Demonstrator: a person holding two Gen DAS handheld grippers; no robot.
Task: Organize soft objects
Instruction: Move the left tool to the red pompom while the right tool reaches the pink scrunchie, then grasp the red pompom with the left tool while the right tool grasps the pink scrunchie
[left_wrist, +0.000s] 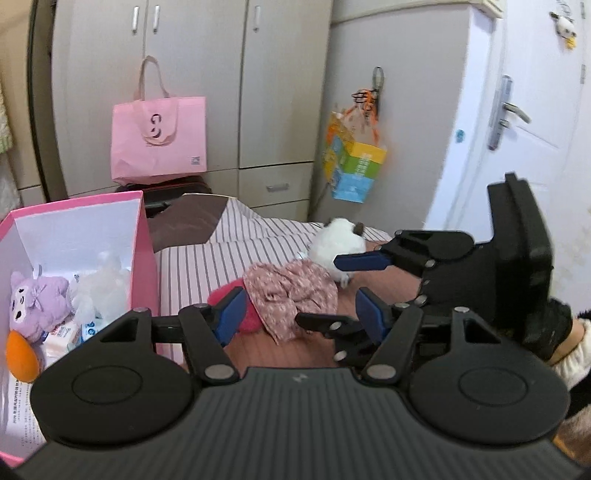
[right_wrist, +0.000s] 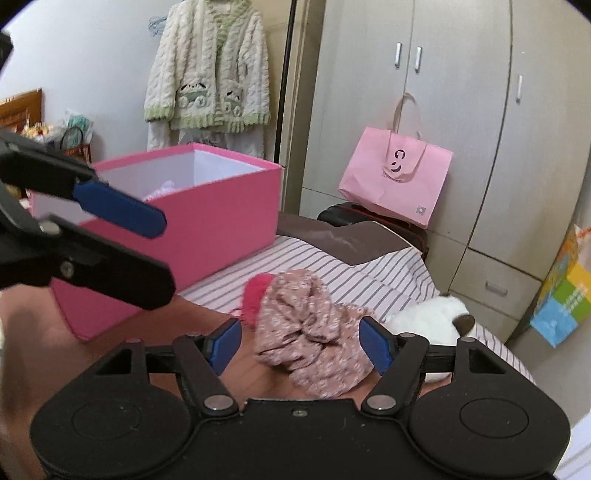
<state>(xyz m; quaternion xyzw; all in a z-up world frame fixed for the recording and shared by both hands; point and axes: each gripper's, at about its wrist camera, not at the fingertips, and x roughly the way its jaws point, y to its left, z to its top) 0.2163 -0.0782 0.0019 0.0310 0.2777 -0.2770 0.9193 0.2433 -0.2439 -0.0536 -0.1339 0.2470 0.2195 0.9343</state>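
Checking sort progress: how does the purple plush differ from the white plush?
The purple plush already lies inside the pink box; the white plush lies out on the striped bed. One is lilac with a printed face, the other white with a brown patch. Both are soft toys.

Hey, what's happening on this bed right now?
A person is tidying soft things into a pink box that already holds a purple plush. Both grippers are open and empty: the right gripper frames a floral fabric bundle on the striped bed, and the left gripper points at it too. A white plush lies beside it.
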